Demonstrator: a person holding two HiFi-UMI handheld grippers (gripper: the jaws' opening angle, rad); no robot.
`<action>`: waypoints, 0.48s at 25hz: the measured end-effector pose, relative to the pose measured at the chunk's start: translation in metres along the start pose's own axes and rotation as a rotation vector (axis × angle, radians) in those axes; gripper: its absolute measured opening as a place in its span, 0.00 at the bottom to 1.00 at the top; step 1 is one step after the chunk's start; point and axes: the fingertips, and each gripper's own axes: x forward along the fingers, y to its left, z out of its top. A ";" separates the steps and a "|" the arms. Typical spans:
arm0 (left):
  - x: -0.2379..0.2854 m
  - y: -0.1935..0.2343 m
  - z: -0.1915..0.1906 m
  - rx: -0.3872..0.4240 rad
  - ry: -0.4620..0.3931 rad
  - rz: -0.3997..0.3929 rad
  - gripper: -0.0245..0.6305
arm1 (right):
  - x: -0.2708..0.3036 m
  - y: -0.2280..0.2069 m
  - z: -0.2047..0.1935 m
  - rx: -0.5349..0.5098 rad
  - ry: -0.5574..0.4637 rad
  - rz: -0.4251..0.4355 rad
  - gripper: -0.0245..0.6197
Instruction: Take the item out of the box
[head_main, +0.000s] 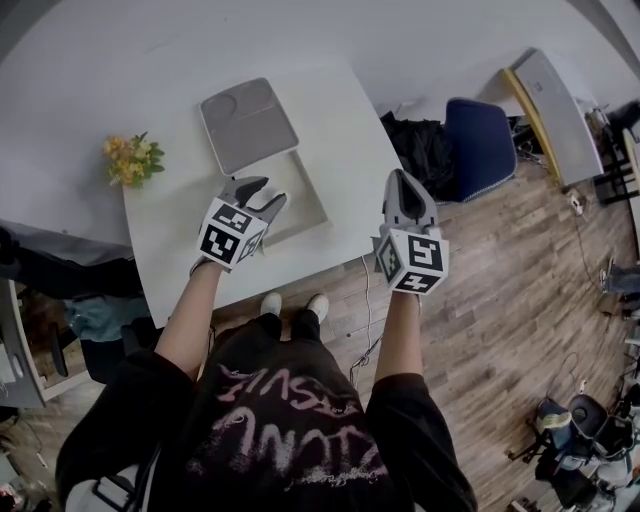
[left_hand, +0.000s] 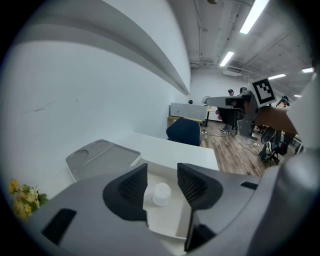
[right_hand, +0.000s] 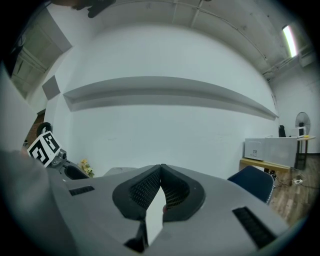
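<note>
A shallow white box (head_main: 309, 205) lies open on the white table (head_main: 175, 235). In the left gripper view a small white cylinder (left_hand: 161, 194) stands on the floor of the box (left_hand: 170, 222). My left gripper (head_main: 268, 192) hovers over the box, open, and the cylinder shows in the gap between the left gripper's (left_hand: 162, 171) pads without touching them. The head view hides the cylinder behind that gripper. My right gripper (head_main: 400, 180) hangs past the table's right edge above the floor, its jaws (right_hand: 161, 168) shut tip to tip on nothing.
A grey moulded tray (head_main: 248, 125) lies just beyond the box near the wall. Yellow flowers (head_main: 133, 158) sit at the table's left corner. A blue chair (head_main: 480, 145) and dark bags stand on the wood floor to the right.
</note>
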 end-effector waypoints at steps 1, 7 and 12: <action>0.005 -0.001 -0.005 0.006 0.021 -0.003 0.32 | 0.000 -0.002 -0.002 0.001 0.004 -0.003 0.05; 0.032 -0.006 -0.028 0.035 0.124 -0.020 0.39 | -0.006 -0.013 -0.008 0.009 0.020 -0.020 0.05; 0.052 -0.006 -0.047 0.096 0.235 -0.022 0.43 | -0.012 -0.022 -0.015 0.014 0.033 -0.035 0.05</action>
